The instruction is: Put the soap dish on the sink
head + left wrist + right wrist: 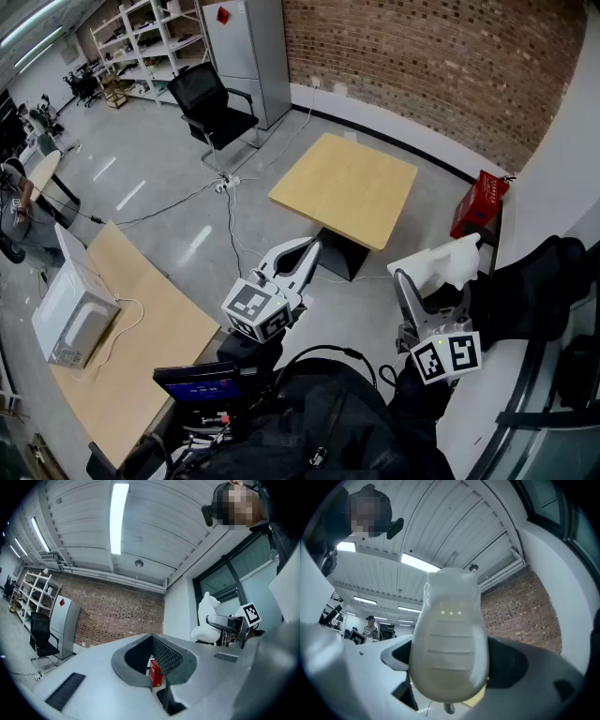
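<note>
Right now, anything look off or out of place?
Nothing spilled or broken. One oddity: the soap dish is clamped in the right gripper, in mid-air, and no sink shows in any view.

Square wooden table (pixel 347 187), black office chair (pixel 214 108), red box (pixel 480 204), white microwave (pixel 73 319)

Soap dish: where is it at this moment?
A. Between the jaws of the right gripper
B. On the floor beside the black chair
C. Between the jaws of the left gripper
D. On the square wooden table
A: the white soap dish fills the space between the jaws of the right gripper, held up in the air, while the left gripper holds nothing.
</note>
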The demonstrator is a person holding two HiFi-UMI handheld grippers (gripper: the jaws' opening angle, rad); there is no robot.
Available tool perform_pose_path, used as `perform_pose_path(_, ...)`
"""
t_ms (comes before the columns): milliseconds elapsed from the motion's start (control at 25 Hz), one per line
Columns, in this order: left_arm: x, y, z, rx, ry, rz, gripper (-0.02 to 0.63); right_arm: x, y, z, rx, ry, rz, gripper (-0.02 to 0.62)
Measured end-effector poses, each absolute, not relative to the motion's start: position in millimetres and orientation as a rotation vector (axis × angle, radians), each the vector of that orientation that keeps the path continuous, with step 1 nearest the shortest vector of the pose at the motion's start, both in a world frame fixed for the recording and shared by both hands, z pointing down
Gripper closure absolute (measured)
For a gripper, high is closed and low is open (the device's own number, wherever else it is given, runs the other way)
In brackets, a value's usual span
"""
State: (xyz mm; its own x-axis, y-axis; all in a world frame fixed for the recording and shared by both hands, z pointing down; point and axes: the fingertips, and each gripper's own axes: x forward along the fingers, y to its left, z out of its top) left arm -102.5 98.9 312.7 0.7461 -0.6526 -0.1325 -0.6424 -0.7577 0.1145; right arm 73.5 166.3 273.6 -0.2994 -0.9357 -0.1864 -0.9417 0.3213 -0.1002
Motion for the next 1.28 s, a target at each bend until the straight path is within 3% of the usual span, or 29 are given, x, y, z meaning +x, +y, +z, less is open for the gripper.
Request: perform_pose_path(1280, -37, 109, 327, 2.880, -1.059, -0.189, 0.606, 111, 167, 295, -1.651, 2.439, -0.061, 0.144)
